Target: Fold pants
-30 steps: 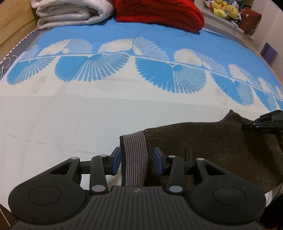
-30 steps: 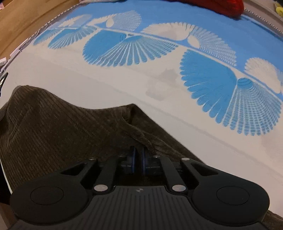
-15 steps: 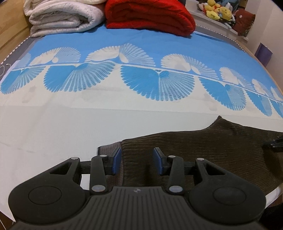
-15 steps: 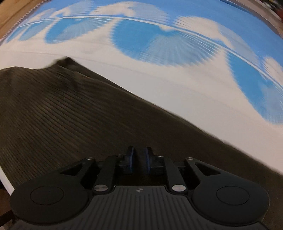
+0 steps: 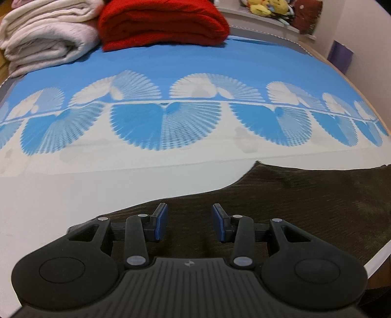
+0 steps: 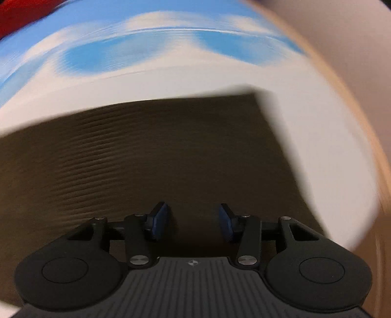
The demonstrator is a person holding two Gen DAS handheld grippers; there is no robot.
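Note:
Dark brown corduroy pants [image 5: 293, 203] lie flat near the front edge of a bed with a blue and white fan-patterned sheet [image 5: 166, 122]. My left gripper [image 5: 190, 223] hovers over the pants' left part, open, with nothing pinched between its blue pads. In the blurred right wrist view the pants [image 6: 151, 151] fill the middle, with a square end at the upper right. My right gripper [image 6: 194, 221] stands over the cloth with its jaws opening and nothing gripped between them.
A folded white blanket [image 5: 44, 36] and a folded red blanket [image 5: 161, 22] lie at the bed's far end. Plush toys [image 5: 266, 5] sit on a shelf behind. The bed's right edge [image 5: 361, 97] curves past a purple box [image 5: 342, 56].
My left gripper moved right along the pants, away from the striped waistband. My right gripper swung far right toward the pants' end, rolled, and went from shut on the cloth to open.

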